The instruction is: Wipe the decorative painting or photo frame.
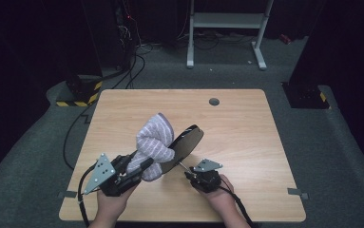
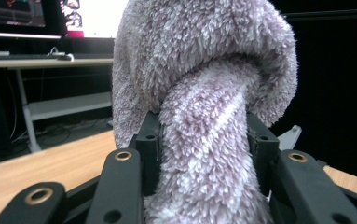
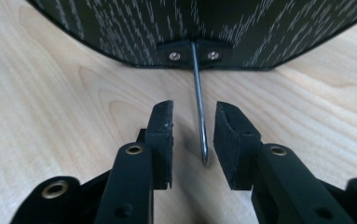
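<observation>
left gripper [image 1: 139, 170] at near left of table [image 1: 246, 142], jaws clamped on fuzzy lilac-and-white sock [image 1: 153, 142]; sock [image 2: 204, 140] pinched between pads, bulk bulging above them. sock was raised off wood, draped over near-left edge of dark flat board [image 1: 186, 142], which tilted up toward far right. right gripper [image 1: 189, 173] near centre, jaws apart, thin metal rod [image 3: 199, 116] from board's bracket lying between pads, untouched by either.
</observation>
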`<state>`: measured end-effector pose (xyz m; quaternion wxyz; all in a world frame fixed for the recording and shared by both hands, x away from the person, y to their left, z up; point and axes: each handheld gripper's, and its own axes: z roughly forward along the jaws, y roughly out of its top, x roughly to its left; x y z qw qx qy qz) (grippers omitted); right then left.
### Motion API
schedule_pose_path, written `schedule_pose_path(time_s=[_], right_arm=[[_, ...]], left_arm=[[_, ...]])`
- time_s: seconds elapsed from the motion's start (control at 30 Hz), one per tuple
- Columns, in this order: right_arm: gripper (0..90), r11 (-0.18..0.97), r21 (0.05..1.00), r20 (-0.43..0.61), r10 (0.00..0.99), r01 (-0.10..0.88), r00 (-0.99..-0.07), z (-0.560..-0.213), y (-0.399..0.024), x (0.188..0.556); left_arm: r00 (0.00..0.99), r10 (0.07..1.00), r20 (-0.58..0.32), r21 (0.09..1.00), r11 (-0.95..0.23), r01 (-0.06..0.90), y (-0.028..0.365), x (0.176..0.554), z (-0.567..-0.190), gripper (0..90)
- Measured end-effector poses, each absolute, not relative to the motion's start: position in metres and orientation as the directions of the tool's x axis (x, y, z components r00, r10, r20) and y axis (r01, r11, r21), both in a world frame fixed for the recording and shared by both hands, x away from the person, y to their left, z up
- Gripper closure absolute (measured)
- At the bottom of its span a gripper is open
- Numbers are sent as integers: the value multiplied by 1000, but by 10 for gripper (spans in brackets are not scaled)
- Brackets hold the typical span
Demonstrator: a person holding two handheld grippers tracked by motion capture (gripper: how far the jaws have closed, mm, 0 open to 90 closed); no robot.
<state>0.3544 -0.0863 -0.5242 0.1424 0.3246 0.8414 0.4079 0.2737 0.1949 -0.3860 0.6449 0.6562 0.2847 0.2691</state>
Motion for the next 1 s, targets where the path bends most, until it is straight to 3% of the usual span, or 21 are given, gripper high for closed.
schedule_pose_path(time_s=[0.2, 0.63, 1.0], right_arm=[[881, 478, 763, 14, 661, 434, -751, -525, -82, 358], [890, 488, 757, 16, 651, 435, -759, -525, -81, 357], [889, 488, 759, 12, 650, 430, -760, -525, -81, 357]], left_arm=[[700, 714, 20, 999, -33, 5, 174, 284, -370, 588], [699, 707, 107, 987, -158, 9, 133, 304, -352, 593], [685, 722, 98, 989, -145, 12, 150, 295, -373, 604]])
